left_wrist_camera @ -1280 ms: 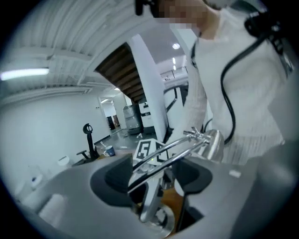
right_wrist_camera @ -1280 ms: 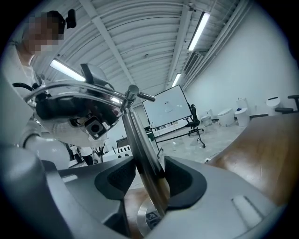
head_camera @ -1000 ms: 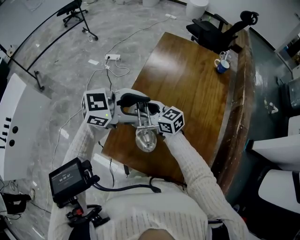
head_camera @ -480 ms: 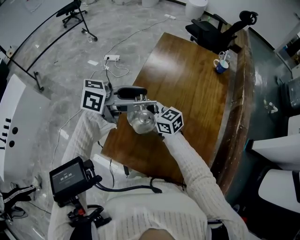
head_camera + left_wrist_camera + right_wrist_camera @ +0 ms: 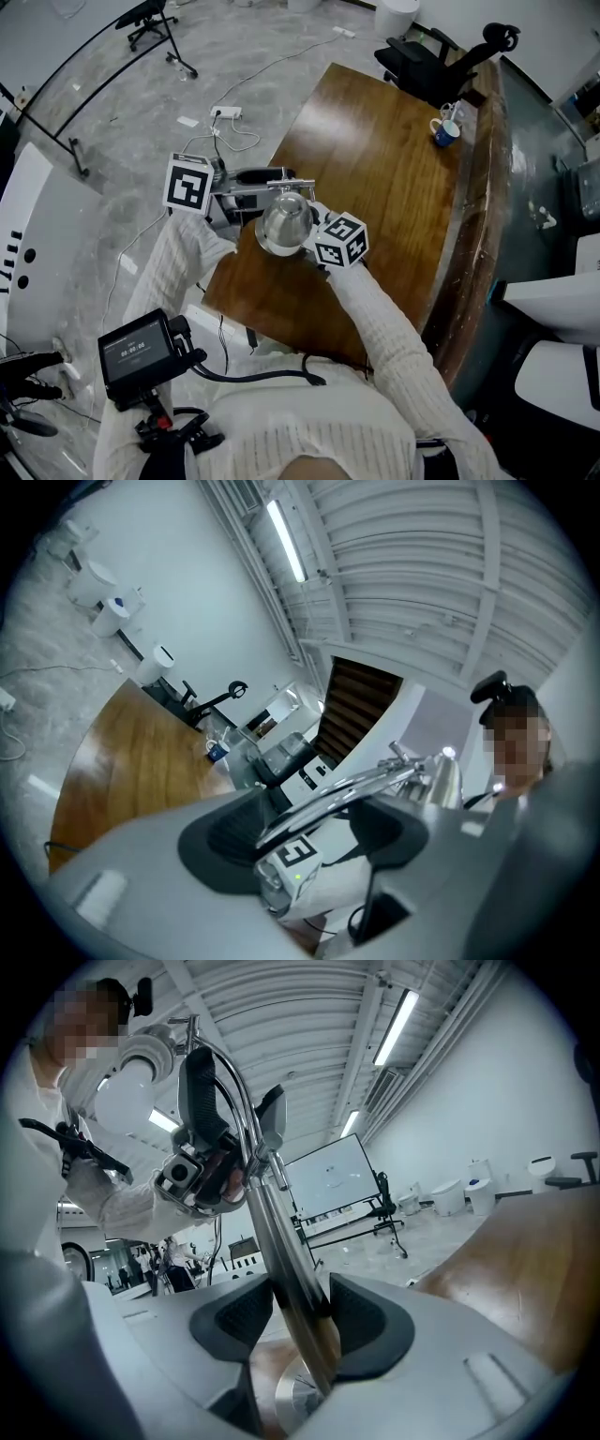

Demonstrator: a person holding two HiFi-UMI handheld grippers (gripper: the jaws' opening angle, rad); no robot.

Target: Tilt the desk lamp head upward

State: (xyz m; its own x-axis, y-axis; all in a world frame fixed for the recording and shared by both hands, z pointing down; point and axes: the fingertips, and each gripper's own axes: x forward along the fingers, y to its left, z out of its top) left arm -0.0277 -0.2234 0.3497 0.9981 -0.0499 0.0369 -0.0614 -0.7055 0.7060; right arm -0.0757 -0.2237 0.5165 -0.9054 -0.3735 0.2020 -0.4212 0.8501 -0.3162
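Seemingly light, slick and stiff-jointed, the polished chrome desk lamp (image 5: 284, 225) stood at the edge of the brown wooden table (image 5: 375, 159). The right gripper (image 5: 300, 1324) clamped its stem (image 5: 281, 1260), the sensible hold, while the left gripper (image 5: 309, 836) gaped round its upper rods (image 5: 356, 787).

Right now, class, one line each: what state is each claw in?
Left claw: open, the lamp's upper arm between its pads but not gripped.
Right claw: closed on the lamp's lower stem.

Bright ceiling strip lights (image 5: 286, 541) — soft shadows, fisheye-warped edges (dark corners), foreground blurred.
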